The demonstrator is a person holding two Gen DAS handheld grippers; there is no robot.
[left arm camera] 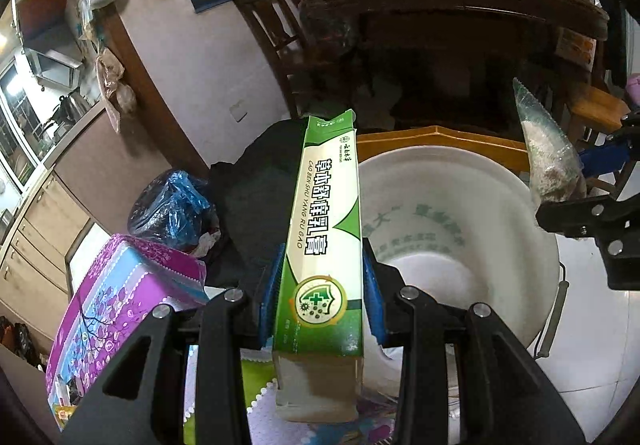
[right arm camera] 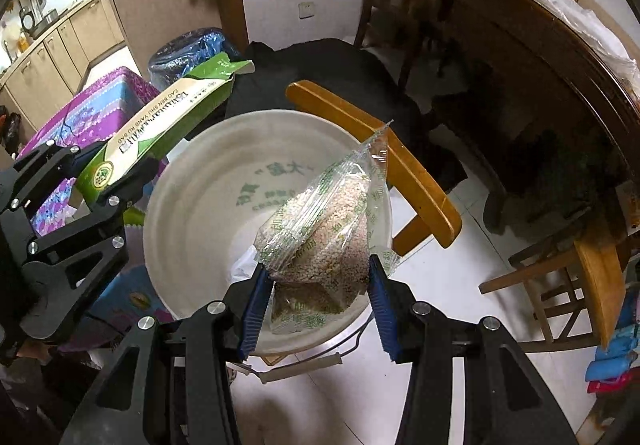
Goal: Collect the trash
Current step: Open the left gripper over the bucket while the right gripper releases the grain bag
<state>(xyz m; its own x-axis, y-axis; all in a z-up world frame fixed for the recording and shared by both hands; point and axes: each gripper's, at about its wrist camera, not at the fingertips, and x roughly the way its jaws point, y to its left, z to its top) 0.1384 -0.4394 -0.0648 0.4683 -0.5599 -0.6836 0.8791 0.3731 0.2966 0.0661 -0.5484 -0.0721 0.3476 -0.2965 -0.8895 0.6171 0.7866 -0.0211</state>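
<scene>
My left gripper (left arm camera: 322,285) is shut on a long green and cream carton (left arm camera: 326,237), holding it upright above the left rim of a white plastic bucket (left arm camera: 460,245). My right gripper (right arm camera: 316,305) is shut on a clear plastic packet of small grains (right arm camera: 324,229), held over the bucket's mouth (right arm camera: 208,205). In the right wrist view the carton (right arm camera: 160,125) and left gripper (right arm camera: 120,181) show at the left. In the left wrist view the packet (left arm camera: 548,153) and right gripper (left arm camera: 576,201) show at the right. The bucket's inside looks bare.
A purple floral box (left arm camera: 120,305) and a blue plastic bag (left arm camera: 176,205) stand left of the bucket. A yellow wooden stool (right arm camera: 384,161) lies behind the bucket. A dark round table (right arm camera: 540,65) and chairs stand beyond. A foam mat (left arm camera: 260,417) lies below.
</scene>
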